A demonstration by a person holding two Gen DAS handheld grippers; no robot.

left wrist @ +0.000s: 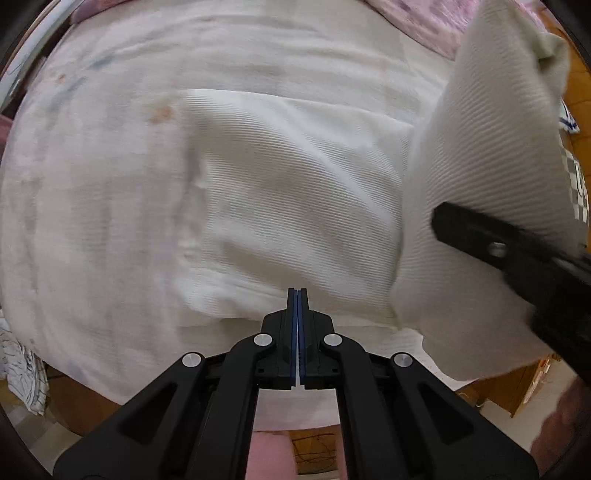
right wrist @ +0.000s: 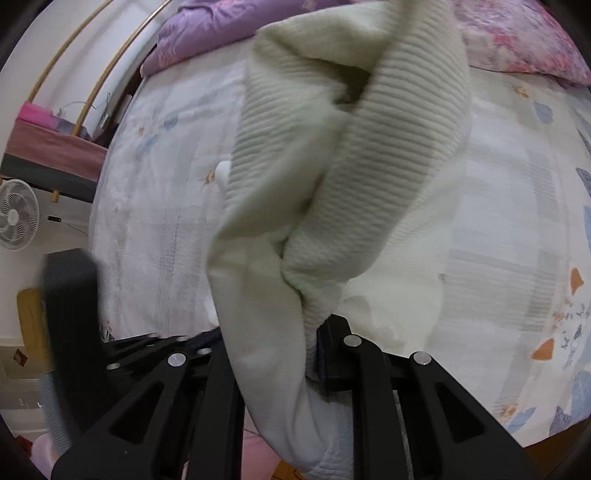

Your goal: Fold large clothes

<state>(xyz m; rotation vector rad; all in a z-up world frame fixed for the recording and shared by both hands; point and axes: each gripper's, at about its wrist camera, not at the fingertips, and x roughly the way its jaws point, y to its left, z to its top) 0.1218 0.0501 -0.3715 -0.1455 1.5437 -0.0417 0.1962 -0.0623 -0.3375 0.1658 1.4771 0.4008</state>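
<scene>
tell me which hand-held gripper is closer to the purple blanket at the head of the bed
Right. The right hand-held gripper, clamped on the sweater, is raised toward the purple blanket; the left hand-held gripper sits shut at the bed's near edge.

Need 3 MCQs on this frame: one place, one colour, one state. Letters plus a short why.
1. Where does the flat part of the white sweater lie?
A on the bed sheet
B on the floor
C on a chair

2. What colour is the quilt at the head of the bed?
A green
B purple
C black

3. How do the left gripper jaws stand?
A wide open
B shut on the sweater
C shut, empty

Key: 1 A, it is spread on the sheet. 2 B, purple floral fabric. 3 C, blue pads meet with no cloth between.
</scene>
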